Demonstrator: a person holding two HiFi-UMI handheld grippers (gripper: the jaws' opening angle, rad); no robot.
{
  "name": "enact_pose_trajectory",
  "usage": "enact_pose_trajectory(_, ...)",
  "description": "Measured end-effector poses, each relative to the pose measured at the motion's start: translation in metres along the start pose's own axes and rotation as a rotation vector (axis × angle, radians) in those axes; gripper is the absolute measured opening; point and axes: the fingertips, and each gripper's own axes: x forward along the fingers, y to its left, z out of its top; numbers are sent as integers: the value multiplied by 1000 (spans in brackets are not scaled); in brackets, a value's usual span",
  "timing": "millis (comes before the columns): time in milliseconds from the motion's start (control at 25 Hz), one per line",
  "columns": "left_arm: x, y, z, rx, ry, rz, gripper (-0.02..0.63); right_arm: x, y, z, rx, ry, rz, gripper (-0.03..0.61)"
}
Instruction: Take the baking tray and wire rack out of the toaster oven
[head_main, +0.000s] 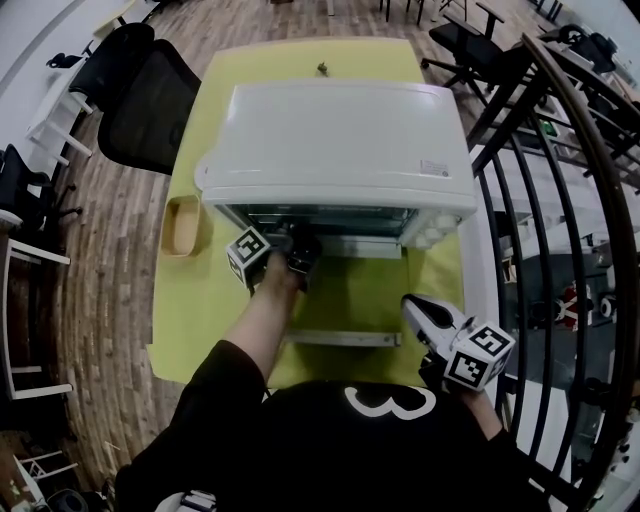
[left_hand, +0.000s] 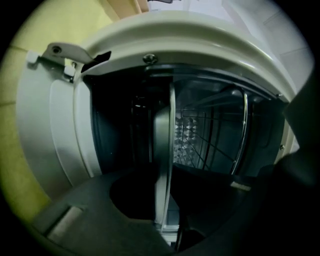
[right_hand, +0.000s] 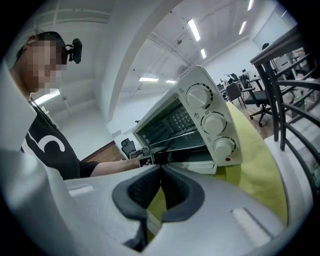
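Now left gripper (left_hand: 165, 190) narrowly apart, tight on baking tray (left_hand: 161, 135) edge.

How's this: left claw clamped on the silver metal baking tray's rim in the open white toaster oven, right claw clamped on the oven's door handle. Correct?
Not the right claw: the right gripper view shows it shut on nothing, held back from the white toaster oven. The left claw does clamp the rim of the silver metal baking tray.

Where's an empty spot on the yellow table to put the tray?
Bare yellow table lies left of the open door, in front of the wooden dish. It is crowded at the toaster oven mouth, where the left gripper holds the baking tray.
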Motion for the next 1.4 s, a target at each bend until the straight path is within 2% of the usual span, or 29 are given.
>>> enact_pose_trajectory(520, -20, 5, -7, -10, -15, 18, 74, -12, 8, -1, -4, -4, 14, -5)
enact_pose_trajectory(1400, -105, 0, -48, -27, -26, 11, 74, -48, 47, -29, -36, 19, 23, -5)
